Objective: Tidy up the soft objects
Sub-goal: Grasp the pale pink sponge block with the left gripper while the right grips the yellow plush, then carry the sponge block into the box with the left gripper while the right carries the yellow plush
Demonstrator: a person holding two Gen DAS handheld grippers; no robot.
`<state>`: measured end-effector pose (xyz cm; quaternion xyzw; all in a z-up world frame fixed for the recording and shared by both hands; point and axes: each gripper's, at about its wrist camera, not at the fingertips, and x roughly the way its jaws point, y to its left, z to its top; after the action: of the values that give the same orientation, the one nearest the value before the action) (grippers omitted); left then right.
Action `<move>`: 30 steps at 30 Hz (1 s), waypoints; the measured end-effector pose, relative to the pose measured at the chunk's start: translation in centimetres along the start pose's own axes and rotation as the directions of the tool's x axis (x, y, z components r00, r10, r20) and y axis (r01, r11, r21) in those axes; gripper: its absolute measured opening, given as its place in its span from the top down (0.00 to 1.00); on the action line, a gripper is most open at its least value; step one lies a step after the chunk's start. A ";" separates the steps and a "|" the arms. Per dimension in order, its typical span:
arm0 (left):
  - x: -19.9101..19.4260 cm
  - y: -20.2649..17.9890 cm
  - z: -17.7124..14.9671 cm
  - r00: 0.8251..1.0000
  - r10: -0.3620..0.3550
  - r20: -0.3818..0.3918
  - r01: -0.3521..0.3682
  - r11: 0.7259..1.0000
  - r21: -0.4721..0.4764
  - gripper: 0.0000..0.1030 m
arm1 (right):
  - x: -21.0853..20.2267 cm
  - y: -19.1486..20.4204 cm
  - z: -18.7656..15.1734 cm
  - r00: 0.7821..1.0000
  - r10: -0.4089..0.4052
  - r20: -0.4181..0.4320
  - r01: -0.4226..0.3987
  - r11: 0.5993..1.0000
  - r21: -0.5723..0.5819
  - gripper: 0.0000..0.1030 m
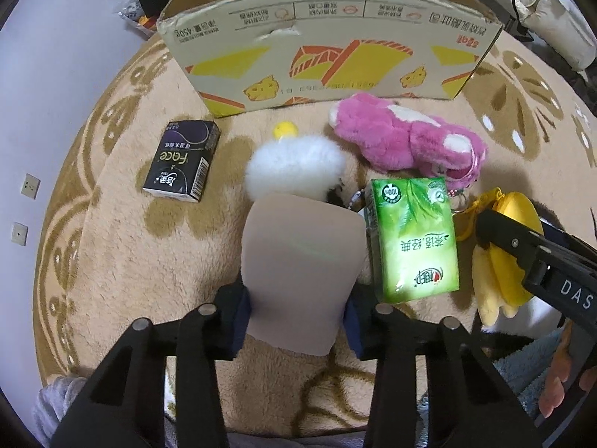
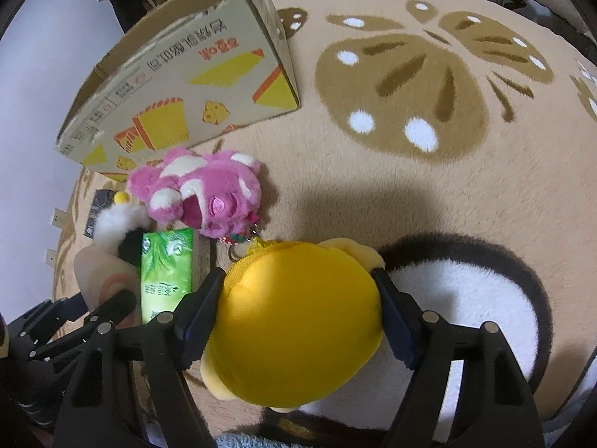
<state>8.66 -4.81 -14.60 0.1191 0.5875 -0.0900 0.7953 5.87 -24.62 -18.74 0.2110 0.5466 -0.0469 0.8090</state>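
My left gripper (image 1: 296,310) is shut on a soft beige pad (image 1: 300,272), held low over the rug. My right gripper (image 2: 300,291) is shut on a yellow plush pouch (image 2: 298,321), which also shows in the left wrist view (image 1: 500,257). A pink plush toy (image 1: 406,138) lies in front of the open cardboard box (image 1: 328,56), also in the right wrist view (image 2: 201,190). A white fluffy toy with a yellow cap (image 1: 294,164) lies just beyond the beige pad. A green tissue pack (image 1: 414,239) lies between the two grippers.
A black tissue pack (image 1: 183,160) lies on the beige patterned rug (image 1: 149,246) to the left. A white round cushion with a dark rim (image 2: 466,298) lies under the right gripper. Grey wall with sockets (image 1: 30,186) at left.
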 end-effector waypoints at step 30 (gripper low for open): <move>-7.7 4.9 1.3 0.952 0.035 0.304 0.016 0.986 -0.164 0.68 | -5.9 1.8 1.0 0.955 0.121 0.272 -0.100 0.991 -0.091 0.22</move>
<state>8.98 -0.53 -6.50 0.0405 0.4624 -0.0547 0.8841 4.91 -24.34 -12.54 0.2018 0.4171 -0.0098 0.8861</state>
